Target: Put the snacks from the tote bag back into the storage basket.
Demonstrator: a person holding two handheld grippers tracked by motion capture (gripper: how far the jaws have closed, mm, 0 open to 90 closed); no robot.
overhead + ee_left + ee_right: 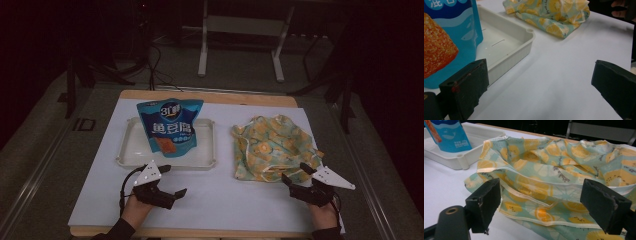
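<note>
While both grippers' fingers gape wide, right gripper (296, 176) should pinch the lemon-print bag (272, 147) by its near hem, left gripper (169, 179) idle.

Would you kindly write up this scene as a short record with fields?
surface: white sheet on a wooden table
tray: white tray, left half of the sheet
snack bag: blue bag standing in the tray
cloth bag: lemon-print bag lying crumpled, right half
left tool: left tool open, just in front of the tray, holding nothing
right tool: right tool open, at the near edge of the cloth bag, not gripping it
</note>
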